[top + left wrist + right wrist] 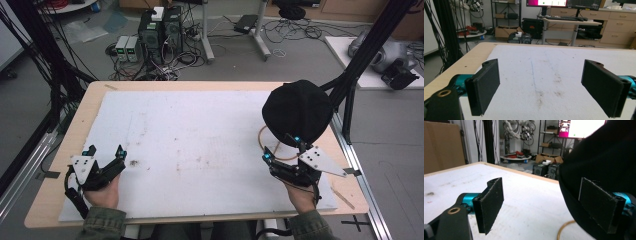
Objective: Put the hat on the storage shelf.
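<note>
We hold the left gripper (106, 154) with jaws apart over the white mat (200, 145), near its left edge. The right gripper (282, 148), jaws apart, sits beside the black hat (296, 111) at the mat's right side.

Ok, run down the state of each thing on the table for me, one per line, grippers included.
left gripper: open, nothing between its jaws, over the left of the mat.
right gripper: open, right next to the hat.
black hat: sitting dome-up on its stand.
ring stand: under the hat, mostly covered.
white mat: flat, stained.
</note>
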Demonstrator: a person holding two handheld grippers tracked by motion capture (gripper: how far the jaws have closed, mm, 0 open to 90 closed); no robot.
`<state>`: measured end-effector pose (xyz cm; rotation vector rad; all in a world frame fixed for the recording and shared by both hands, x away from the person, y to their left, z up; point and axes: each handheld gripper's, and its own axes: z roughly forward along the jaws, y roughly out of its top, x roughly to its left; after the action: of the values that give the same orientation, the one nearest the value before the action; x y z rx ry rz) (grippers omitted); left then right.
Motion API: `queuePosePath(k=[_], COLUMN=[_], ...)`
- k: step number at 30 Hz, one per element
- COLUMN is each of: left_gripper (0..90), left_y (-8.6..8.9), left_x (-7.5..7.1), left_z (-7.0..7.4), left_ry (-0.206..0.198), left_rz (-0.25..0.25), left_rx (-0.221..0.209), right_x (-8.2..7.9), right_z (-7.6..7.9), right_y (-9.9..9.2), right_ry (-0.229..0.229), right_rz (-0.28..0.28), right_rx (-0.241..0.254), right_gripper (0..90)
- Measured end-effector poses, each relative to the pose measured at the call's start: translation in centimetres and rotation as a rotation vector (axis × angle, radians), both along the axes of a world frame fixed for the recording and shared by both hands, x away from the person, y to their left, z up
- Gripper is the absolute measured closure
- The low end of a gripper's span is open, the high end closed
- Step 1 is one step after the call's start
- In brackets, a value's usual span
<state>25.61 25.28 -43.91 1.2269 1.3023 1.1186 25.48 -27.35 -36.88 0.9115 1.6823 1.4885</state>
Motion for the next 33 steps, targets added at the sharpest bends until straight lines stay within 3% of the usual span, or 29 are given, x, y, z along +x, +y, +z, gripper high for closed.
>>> queuePosePath(k=[11, 20, 26, 33], left_gripper=[15.4, 15.4, 15.4, 15.5], left_y=[0.0, -0.1, 0.0, 0.0], left_x=[0.0, 0.1, 0.1, 0.2], left_z=[-0.1, -0.1, -0.1, -0.1], left_ry=[0.003, 0.004, 0.004, 0.004], left_rz=[-0.006, -0.007, -0.004, -0.004], left_rx=[-0.001, -0.002, -0.002, -0.004], right_x=[-0.8, -0.6, -0.4, 0.1], right_z=[-3.0, -5.7, -6.5, -6.7], right_y=[-1.3, -3.4, -4.1, -4.2], right_ry=[0.045, 0.092, 0.101, 0.094], right_rz=[-0.019, -0.112, -0.181, -0.218], right_rx=[-0.001, 0.010, 0.018, 0.021], right_gripper=[18.7, 17.5, 17.1, 16.7])
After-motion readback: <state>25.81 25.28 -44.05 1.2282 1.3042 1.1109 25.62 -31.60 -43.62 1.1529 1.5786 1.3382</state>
